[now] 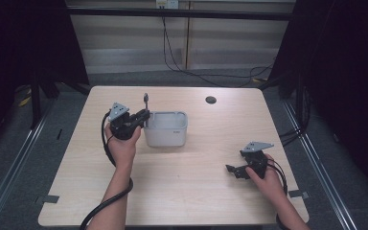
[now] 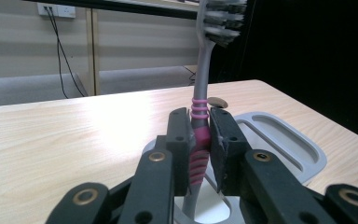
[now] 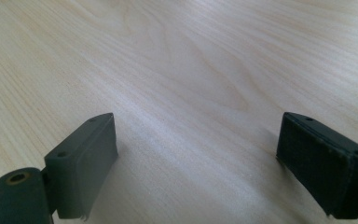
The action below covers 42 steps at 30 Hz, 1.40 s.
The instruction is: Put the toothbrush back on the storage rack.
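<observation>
A grey toothbrush (image 2: 200, 88) with a pink ribbed grip stands upright, bristle head up, clamped between the jaws of my left gripper (image 2: 199, 140). In the high view the left gripper (image 1: 143, 116) holds the toothbrush (image 1: 145, 101) just at the left rim of a grey rectangular tub (image 1: 166, 128) in the middle of the table. The toothbrush's lower end hangs over the tub's left rim (image 2: 279, 140). My right gripper (image 1: 235, 170) rests low at the front right of the table, jaws wide apart over bare wood (image 3: 196, 154), nothing between them.
The light wooden table (image 1: 196, 191) has a dark round cable hole (image 1: 211, 99) at the back. Black curtains flank both sides, and cables run along the floor behind the table. Open wood lies between the tub and the right gripper.
</observation>
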{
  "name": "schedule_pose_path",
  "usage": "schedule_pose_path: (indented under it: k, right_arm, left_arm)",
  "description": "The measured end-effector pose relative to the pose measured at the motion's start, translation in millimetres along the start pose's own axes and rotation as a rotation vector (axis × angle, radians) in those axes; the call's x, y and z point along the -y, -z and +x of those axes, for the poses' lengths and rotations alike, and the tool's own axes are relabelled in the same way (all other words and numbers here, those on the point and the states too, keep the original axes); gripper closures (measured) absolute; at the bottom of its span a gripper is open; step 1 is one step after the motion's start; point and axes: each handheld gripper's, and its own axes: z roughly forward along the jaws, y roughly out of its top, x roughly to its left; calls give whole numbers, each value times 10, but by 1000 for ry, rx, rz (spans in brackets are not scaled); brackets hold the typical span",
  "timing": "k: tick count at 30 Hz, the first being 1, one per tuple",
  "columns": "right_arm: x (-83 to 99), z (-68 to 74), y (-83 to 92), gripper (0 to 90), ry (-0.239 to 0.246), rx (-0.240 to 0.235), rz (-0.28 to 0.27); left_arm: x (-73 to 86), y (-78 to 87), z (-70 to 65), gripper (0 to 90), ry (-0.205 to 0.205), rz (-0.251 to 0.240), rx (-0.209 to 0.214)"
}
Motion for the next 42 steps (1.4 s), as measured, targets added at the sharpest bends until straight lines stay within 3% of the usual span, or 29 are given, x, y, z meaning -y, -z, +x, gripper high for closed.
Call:
schedule_pose_path:
  k: [19, 42]
  right_arm:
    - [0, 1, 0, 114, 0, 0, 0]
    - [-1, 2, 0, 114, -1, 1, 1]
  left_arm:
    - [114, 62, -15, 782, -15, 18, -4]
    - [107, 122, -5, 782, -14, 36, 1]
